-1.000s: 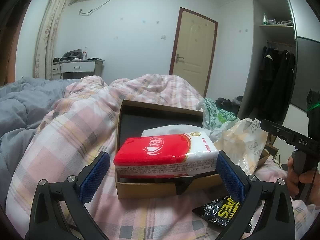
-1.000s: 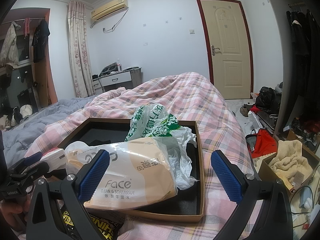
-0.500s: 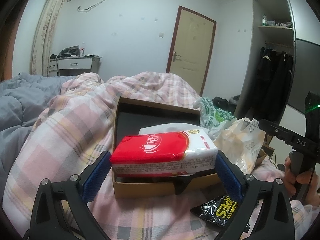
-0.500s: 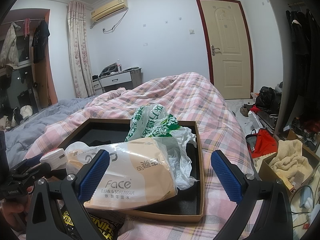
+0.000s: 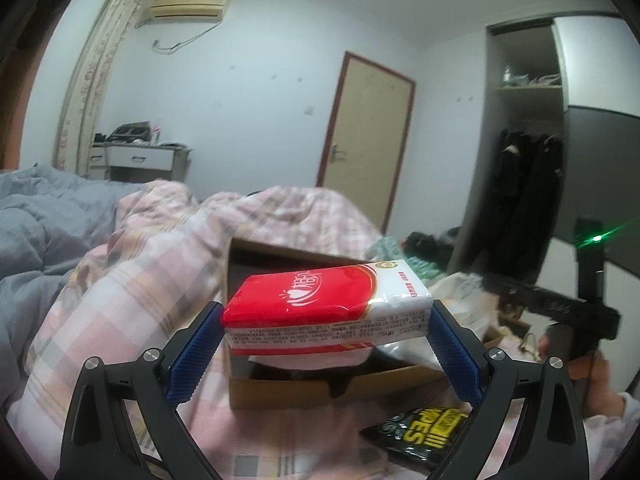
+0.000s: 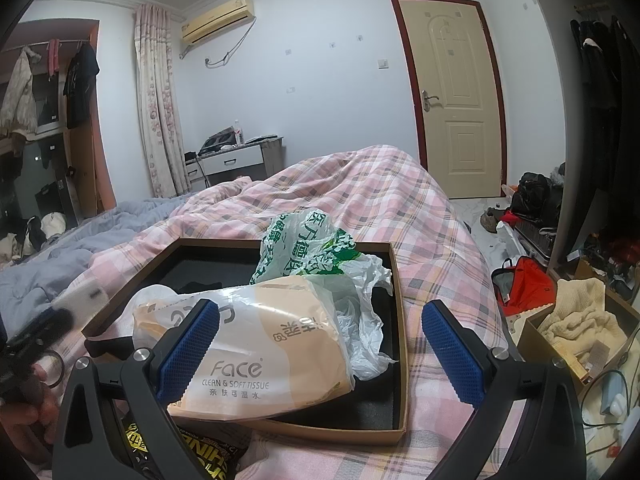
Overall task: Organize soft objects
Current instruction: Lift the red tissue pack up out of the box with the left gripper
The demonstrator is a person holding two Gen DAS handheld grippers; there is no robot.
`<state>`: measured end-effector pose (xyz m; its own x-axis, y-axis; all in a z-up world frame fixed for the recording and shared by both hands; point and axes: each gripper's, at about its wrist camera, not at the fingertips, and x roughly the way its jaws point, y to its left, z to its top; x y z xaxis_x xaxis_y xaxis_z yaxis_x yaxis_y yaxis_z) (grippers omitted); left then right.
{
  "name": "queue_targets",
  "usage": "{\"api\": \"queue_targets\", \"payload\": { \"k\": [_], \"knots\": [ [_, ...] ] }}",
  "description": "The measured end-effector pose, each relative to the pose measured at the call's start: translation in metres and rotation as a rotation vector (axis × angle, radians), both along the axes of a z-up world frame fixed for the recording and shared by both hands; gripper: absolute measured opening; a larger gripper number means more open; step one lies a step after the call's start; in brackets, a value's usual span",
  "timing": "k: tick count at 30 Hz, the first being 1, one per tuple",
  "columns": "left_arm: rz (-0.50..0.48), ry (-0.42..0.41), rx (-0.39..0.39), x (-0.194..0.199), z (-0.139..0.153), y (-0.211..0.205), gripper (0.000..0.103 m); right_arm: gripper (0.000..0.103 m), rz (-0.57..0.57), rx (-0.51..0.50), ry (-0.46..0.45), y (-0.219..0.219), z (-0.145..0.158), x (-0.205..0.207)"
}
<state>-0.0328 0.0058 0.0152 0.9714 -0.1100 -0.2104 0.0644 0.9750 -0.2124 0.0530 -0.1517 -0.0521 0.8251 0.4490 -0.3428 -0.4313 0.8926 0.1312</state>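
Left claw clamps the red tissue pack above the box

Left claw (image 5: 326, 330) has its blue pads pressed on both short ends of the red-and-white tissue pack (image 5: 328, 306), so the pack hangs level between them over the near end of the brown cardboard box (image 5: 280, 394). Holding it by the ends makes sense: the pack is soft, and squeezing along its length keeps it from folding or slipping. It seems clear of what lies beneath, a white soft packet (image 5: 316, 360) in the box, though the gap is hard to judge.

Right claw (image 6: 320, 346) stands apart and holds nothing; its left pad overlaps the beige tissue bag (image 6: 264, 344) in that view, but nothing is pinched. That bag leans over the near rim of the box, with a crumpled green-and-white plastic bag (image 6: 316, 248) behind it, so much of the near end is taken and the far left part of the black lining lies bare.

A black-and-yellow wipes packet (image 5: 426, 432) lies outside, on the pink plaid quilt (image 6: 380, 196), just beside the box front. By my reading, the red pack is being carried for placing, and the bare part looks the likeliest spot for it
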Motion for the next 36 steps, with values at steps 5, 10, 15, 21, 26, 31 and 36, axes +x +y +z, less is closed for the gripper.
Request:
{"api": "queue_targets", "payload": {
  "k": [5,10,15,21,26,31,36],
  "knots": [
    [-0.187,-0.013,-0.035,-0.014,0.012,0.0,0.098,0.101,-0.001,0.001,0.001,-0.002,-0.001,0.0],
    [-0.389,-0.024,-0.041,-0.026,0.023,0.0,0.098,0.101,-0.002,0.009,0.007,-0.001,-0.001,0.002],
    [-0.553,0.007,-0.022,-0.027,0.021,-0.014,0.098,0.101,-0.002,0.007,0.005,-0.001,-0.002,0.003],
    [-0.653,0.124,0.118,-0.022,0.007,-0.05,0.098,0.101,-0.002,0.011,0.007,-0.002,-0.002,0.003],
    [-0.623,0.206,0.195,-0.014,-0.006,-0.067,0.098,0.101,-0.002,0.009,0.006,-0.001,-0.003,0.003],
    [-0.549,0.221,0.182,-0.003,-0.013,-0.055,0.102,0.101,-0.002,0.011,0.007,0.0,-0.003,0.004],
    [-0.525,0.127,0.097,-0.011,-0.002,-0.037,0.103,0.101,-0.002,0.013,0.007,-0.003,-0.001,0.003]
  ]
}}
